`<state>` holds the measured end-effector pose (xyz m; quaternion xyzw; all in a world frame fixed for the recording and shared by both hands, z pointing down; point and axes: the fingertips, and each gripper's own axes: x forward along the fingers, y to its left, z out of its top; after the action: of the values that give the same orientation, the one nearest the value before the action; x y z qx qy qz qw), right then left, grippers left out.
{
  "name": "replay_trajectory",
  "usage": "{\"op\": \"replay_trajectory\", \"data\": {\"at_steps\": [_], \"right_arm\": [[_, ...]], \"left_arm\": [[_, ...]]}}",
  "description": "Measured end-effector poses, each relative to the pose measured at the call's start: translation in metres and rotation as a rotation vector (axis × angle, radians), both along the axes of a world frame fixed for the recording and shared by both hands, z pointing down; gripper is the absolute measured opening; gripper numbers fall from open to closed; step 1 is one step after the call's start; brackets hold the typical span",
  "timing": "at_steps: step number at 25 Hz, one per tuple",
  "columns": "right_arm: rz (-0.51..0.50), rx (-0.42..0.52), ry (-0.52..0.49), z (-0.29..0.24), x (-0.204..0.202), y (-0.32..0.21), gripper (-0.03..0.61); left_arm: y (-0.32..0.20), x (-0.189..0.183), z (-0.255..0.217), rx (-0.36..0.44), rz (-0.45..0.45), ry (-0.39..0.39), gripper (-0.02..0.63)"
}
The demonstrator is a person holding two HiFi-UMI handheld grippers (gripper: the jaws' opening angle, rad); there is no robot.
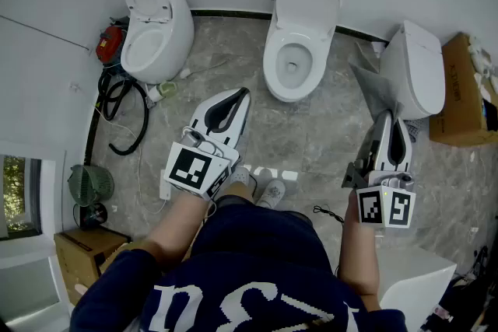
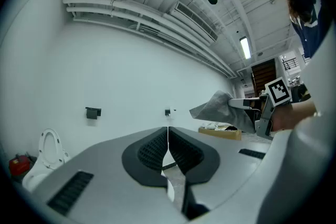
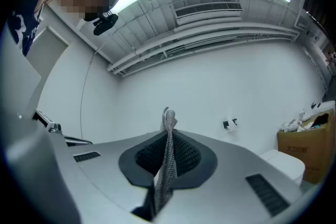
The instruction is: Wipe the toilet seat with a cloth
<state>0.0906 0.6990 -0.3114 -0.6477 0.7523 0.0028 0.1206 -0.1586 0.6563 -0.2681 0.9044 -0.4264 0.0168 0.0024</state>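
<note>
My right tongs (image 3: 168, 134) pinch the grey woven cloth (image 3: 167, 165). My left tongs (image 2: 168, 134) are closed and empty. Both are held short of the white ceramic toilet (image 1: 296, 50).

Bare sanitaryware test room: unplumbed toilets (image 1: 299, 39) on stone floor (image 1: 319, 132), cardboard boxes (image 1: 459, 93).

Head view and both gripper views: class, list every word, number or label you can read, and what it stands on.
No text reads clearly.
Cardboard box: dark print on its side, too blurred to read.
Person's dark top: large white characters, creased and cut off, unreadable.
Marker cubes: black-and-white square patterns, no letters.
</note>
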Motion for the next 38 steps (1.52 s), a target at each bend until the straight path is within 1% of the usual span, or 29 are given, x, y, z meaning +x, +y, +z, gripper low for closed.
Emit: {"op": "replay_trajectory", "data": {"at_steps": [6, 9, 13, 17, 22, 26, 30, 33, 36, 38], "right_arm": [[-0.012, 0.022, -0.024, 0.001, 0.003, 0.017, 0.021], [-0.011, 0.024, -0.034, 0.003, 0.010, 0.022, 0.021], [-0.029, 0.054, -0.065, -0.004, 0.013, 0.031, 0.025], [-0.041, 0.071, -0.079, -0.011, 0.012, 0.031, 0.026], [-0.050, 0.061, -0.079, -0.009, 0.002, 0.019, 0.025], [-0.054, 0.044, -0.076, -0.002, -0.005, -0.002, 0.025], [-0.027, 0.040, -0.066, 0.000, -0.008, -0.030, 0.025], [-0.003, 0.039, -0.066, 0.002, -0.015, -0.065, 0.025], [0.014, 0.040, -0.064, 0.002, -0.027, -0.113, 0.025], [0.021, 0.051, -0.044, -0.002, -0.040, -0.147, 0.025]], "left_arm": [[0.011, -0.004, 0.001, 0.002, -0.026, 0.012, 0.021], [0.017, -0.002, 0.001, 0.011, -0.032, 0.008, 0.021], [0.024, -0.002, 0.000, 0.018, -0.035, -0.002, 0.021], [0.024, -0.003, -0.004, 0.019, -0.038, -0.014, 0.021], [0.013, -0.010, -0.003, 0.008, -0.044, -0.023, 0.021], [-0.011, -0.012, 0.003, -0.004, -0.041, -0.009, 0.021], [-0.046, -0.015, 0.012, -0.016, -0.018, -0.002, 0.021], [-0.087, -0.020, 0.013, -0.010, 0.001, 0.005, 0.021], [-0.141, -0.026, 0.009, -0.001, 0.026, 0.003, 0.021], [-0.179, -0.032, 0.003, 0.009, 0.046, 0.009, 0.021]]}}
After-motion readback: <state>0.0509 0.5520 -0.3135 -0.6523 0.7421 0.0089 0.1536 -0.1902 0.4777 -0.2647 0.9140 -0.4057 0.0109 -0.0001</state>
